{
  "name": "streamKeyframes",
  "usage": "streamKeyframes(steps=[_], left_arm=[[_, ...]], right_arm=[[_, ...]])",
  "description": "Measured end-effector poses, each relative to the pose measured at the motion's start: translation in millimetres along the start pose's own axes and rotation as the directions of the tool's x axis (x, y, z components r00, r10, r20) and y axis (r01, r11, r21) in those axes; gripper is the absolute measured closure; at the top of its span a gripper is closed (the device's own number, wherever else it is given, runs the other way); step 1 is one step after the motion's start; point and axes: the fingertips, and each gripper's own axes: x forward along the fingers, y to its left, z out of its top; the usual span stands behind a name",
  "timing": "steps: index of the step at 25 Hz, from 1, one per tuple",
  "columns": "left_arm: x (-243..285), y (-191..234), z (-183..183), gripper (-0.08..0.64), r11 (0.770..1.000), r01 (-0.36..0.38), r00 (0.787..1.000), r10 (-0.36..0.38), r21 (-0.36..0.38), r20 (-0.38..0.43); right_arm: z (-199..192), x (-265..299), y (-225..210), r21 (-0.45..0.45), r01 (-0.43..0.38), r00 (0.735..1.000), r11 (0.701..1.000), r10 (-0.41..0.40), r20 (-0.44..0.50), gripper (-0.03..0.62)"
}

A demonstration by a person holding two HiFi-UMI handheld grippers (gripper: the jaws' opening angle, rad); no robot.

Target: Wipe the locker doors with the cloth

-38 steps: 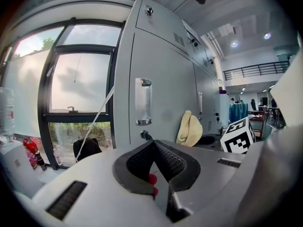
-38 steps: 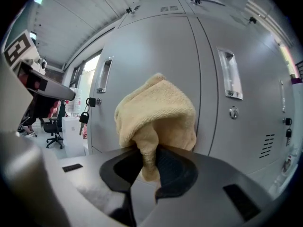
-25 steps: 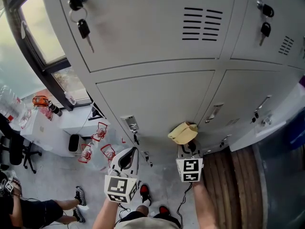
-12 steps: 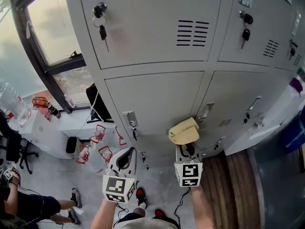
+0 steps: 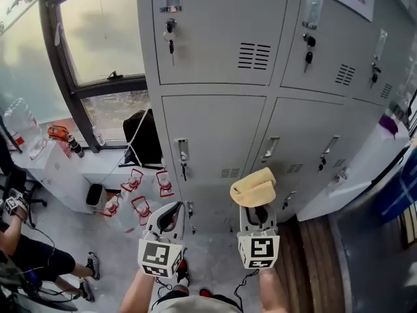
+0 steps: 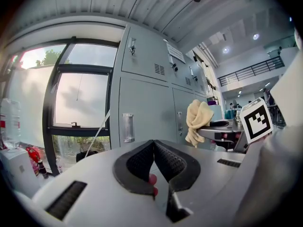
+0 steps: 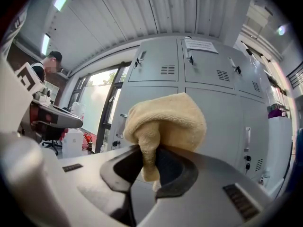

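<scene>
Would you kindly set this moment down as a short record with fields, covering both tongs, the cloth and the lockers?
left tongs: closed, nothing between them
right tongs: closed on the cloth
cloth: yellow, bunched, sticking up past the right tongs
locker doors: grey, ahead of both tongs
cloth on door: no contact seen
keys: hanging from an upper door's lock
window: left of the locker doors

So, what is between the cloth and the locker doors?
Nothing, only open air: in the right gripper view the locker doors stand clear behind the cloth.
</scene>
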Motion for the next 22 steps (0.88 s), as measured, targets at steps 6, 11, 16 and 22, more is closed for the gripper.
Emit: streamKeyframes(steps=[6,11,16,22], left_arm=[[-44.3,-24.0,-4.0,0.537,1.000,-0.025,1.000,0.025,-0.004,0.013],[-78.8,-45.6,-13.4,0.537,0.999,-0.045,0.999,0.045,-0.008,0.010],[-103.9,-63.2,-20.4,0.537,0.998,-0.063,0.998,0.063,-0.003,0.014],[-120.8,-74.4,-25.0,0.537,0.997,-0.083,0.997,0.083,0.003,0.008]], right_arm=[[5.1,-51.6,16.9,0.001,-0.029,0.999,1.000,0.028,0.021,0.509],[3.3,-94.6,28.7,0.011,-0.054,0.998,0.998,0.054,0.033,0.509],[-14.2,-127.2,34.3,0.029,-0.073,0.997,0.997,0.072,0.020,0.511],[-30.0,-149.3,35.5,0.052,-0.082,0.997,0.995,0.082,0.001,0.509]])
